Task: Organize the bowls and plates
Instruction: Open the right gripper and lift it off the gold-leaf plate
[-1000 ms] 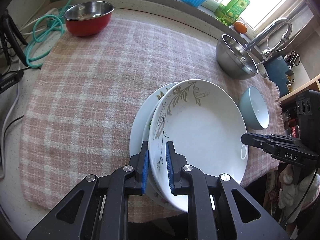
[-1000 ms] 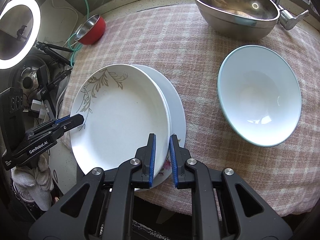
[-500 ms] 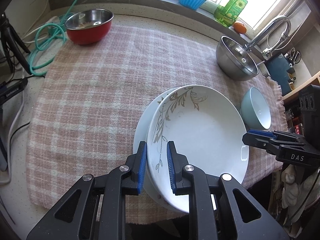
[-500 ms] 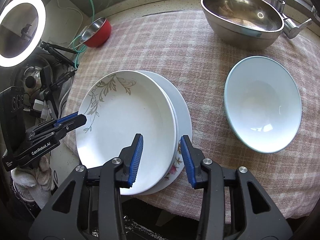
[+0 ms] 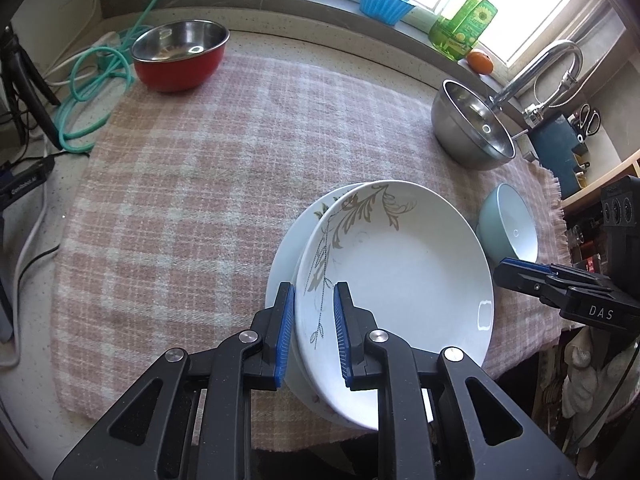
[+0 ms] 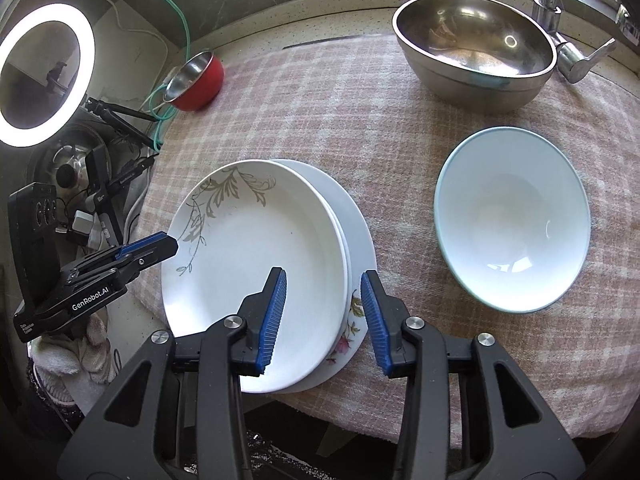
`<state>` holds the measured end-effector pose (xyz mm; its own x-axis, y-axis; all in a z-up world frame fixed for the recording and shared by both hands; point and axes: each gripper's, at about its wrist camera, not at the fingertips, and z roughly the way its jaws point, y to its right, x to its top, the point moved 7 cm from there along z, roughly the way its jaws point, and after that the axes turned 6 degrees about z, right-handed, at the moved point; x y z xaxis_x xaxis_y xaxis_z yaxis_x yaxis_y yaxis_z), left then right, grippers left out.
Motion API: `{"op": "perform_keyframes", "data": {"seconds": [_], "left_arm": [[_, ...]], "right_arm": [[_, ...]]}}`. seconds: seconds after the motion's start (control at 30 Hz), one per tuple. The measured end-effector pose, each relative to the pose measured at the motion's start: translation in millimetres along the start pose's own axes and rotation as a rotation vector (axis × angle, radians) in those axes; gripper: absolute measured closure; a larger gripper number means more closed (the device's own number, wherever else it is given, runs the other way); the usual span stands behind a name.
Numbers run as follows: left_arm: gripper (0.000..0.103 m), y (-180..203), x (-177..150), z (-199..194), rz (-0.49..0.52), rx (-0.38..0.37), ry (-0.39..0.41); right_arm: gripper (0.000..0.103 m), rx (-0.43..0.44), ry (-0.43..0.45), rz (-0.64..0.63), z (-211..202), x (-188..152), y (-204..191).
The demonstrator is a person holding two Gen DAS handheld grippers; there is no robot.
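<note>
Two stacked plates, the leaf-patterned plate [image 6: 256,256] on top, overhang the checked cloth's [image 5: 192,184] near edge beside the pale-blue bowl [image 6: 512,220]: glazed, stiff, probably slippery and breakable, best pinched at the rim, which the left gripper [image 5: 314,334] straddles with fingers slightly apart and the right gripper [image 6: 322,318] with fingers wide apart.

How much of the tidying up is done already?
Done: the leaf-pattern plate sits stacked on the flowered plate. In hand: nothing is gripped; both the left gripper and the right gripper are open around the stack's rim. Left: the blue-rimmed bowl, steel bowl and red bowl stand apart on the checked cloth.
</note>
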<state>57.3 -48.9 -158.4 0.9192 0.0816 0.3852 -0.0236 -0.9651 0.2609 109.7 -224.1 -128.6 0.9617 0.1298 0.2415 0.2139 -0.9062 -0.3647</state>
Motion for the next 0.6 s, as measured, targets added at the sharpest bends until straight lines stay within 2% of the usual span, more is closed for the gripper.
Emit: {"op": "perform_keyframes", "data": {"seconds": [0.2,0.3,0.33,0.4,0.43,0.57,0.6], "left_arm": [[0.081,7.5,17.6,-17.4,0.030,-0.028,0.067],[0.078,14.7,27.4,-23.2,0.043,-0.037,0.101],[0.074,17.5,30.7,-24.4,0.049,-0.036,0.112],[0.054,23.0,37.6,-25.5,0.056,-0.040,0.135],[0.052,25.9,41.1,-25.8,0.059,-0.041,0.142],[0.051,35.2,56.0,-22.0,0.055,-0.031,0.140],[0.046,37.7,59.4,-19.0,0.045,-0.032,0.129]], "right_arm": [[0.063,0.053,0.095,0.043,-29.7,9.7,9.6],[0.063,0.051,0.153,0.061,-47.1,13.7,19.3],[0.062,0.043,0.172,0.064,-53.0,16.1,22.8],[0.062,0.020,0.206,0.066,-64.8,21.1,31.4],[0.060,0.008,0.221,0.068,-70.2,24.2,36.0],[0.042,-0.022,0.279,0.092,-90.6,37.4,58.7],[0.040,-0.027,0.288,0.097,-94.9,41.1,64.7]]}}
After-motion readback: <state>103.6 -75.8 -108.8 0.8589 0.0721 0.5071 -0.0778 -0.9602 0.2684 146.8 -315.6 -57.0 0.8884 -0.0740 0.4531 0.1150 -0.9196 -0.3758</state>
